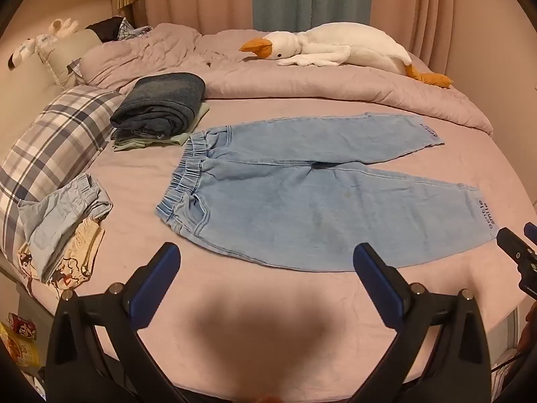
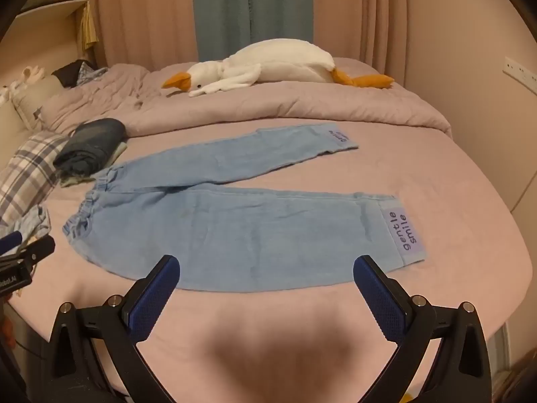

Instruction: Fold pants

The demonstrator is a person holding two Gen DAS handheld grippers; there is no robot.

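Note:
Light blue denim pants [image 1: 302, 198] lie flat and spread on the pink bed, waistband to the left, both legs running right and splayed apart. They also show in the right wrist view [image 2: 241, 228], with a "gentle smile" label at each cuff. My left gripper [image 1: 266, 255] is open and empty, just in front of the near leg's lower edge. My right gripper [image 2: 266, 267] is open and empty, over the near leg's front edge near the cuff end. Its tip shows at the left wrist view's right edge [image 1: 517, 252].
A folded stack of dark jeans and clothes [image 1: 161, 107] sits behind the waistband. A plaid pillow [image 1: 50, 154] and crumpled clothes [image 1: 63, 231] lie at left. A plush goose [image 1: 339, 50] rests on the rumpled quilt [image 1: 302, 84] at the back.

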